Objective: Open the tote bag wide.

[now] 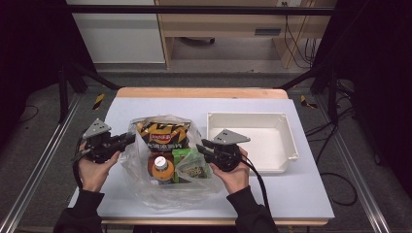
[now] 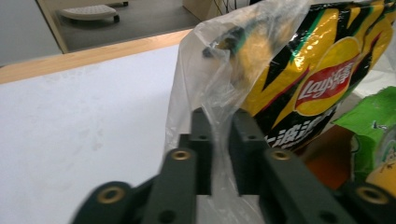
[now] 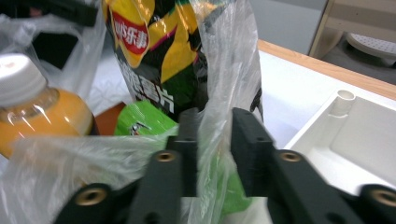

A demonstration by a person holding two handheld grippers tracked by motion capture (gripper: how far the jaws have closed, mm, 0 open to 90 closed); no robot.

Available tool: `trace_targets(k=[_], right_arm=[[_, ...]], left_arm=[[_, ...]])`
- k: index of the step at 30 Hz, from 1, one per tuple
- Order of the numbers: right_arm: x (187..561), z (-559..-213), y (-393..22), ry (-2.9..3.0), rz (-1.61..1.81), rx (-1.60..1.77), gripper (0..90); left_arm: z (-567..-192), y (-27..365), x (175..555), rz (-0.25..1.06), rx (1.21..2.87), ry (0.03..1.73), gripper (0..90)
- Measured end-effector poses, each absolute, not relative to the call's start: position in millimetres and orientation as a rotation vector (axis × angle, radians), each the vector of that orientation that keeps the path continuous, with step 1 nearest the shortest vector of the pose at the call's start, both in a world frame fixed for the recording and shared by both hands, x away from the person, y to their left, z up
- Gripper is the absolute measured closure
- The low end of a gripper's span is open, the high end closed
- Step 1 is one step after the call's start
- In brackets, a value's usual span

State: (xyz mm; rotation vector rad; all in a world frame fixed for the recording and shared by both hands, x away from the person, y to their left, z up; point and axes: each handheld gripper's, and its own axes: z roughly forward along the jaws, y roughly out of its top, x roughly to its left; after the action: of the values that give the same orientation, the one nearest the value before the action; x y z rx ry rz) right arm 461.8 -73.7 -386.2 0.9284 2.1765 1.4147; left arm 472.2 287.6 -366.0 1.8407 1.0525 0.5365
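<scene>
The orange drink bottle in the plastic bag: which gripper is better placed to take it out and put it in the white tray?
Probably the right gripper: the white tray lies on its side, though both grippers now pinch the plastic bag; the bottle lies between them.

A white tray [image 1: 289,141] sits on the pale table [image 1: 145,104], with a wooden cabinet [image 1: 218,24] beyond.

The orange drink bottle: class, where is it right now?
In the high view the orange drink bottle lies inside the clear plastic bag at table centre, just below the chip bag and left of the green packet.
</scene>
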Motion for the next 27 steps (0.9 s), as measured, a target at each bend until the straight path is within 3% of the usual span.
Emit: trace_targets(k=[4,13,27], right_arm=[[462.0,-385.6,-74.6,2.187,1.402,0.920,90.0],[467.0,-382.2,-81.9,2.041,1.394,0.969,90.0],[469.2,-381.9,-82.6,1.973,1.386,0.964,90.0]], left_arm=[[-358.9,291.6,469.3,0.573,1.801,1.034,89.4],[-334.3,299.8,477.8,0.668,1.741,1.062,89.6],[-378.0,282.8,518.6,0.561,1.894,1.159,89.5]])
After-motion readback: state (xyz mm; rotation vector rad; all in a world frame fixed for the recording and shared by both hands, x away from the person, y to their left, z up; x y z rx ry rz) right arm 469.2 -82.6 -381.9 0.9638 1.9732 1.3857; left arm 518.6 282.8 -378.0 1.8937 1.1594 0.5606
